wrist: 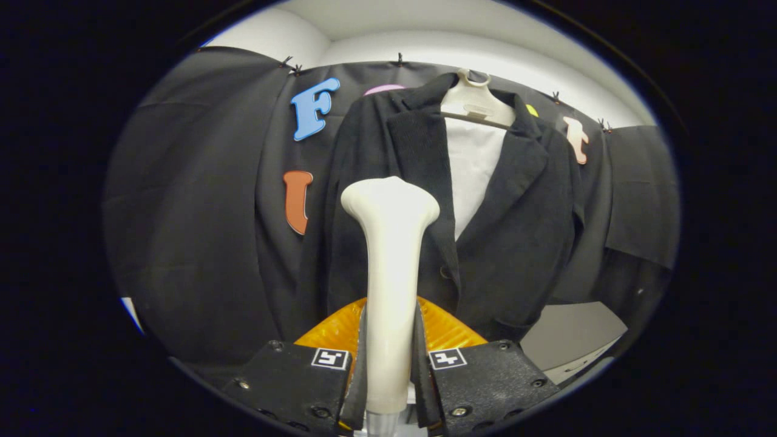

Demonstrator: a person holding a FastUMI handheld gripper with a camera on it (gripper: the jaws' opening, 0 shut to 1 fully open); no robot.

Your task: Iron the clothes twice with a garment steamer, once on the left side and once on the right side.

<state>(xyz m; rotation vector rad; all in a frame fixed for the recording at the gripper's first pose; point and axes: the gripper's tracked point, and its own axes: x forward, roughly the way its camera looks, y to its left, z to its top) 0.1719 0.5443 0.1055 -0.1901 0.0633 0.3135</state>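
cream plastic garment steamer (388, 267): plain cream, no pattern
dark woollen jacket (516, 230): black, plain
white lining (476, 164): white, at twelve o'clock
plastic hanger (476, 100): off-white

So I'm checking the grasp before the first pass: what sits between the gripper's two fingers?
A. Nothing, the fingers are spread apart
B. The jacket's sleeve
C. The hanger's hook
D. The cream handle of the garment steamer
D. The gripper has both fingers pressed against the cream handle of the garment steamer, whose flared head stands upright in front of the dark jacket hanging on the hanger.
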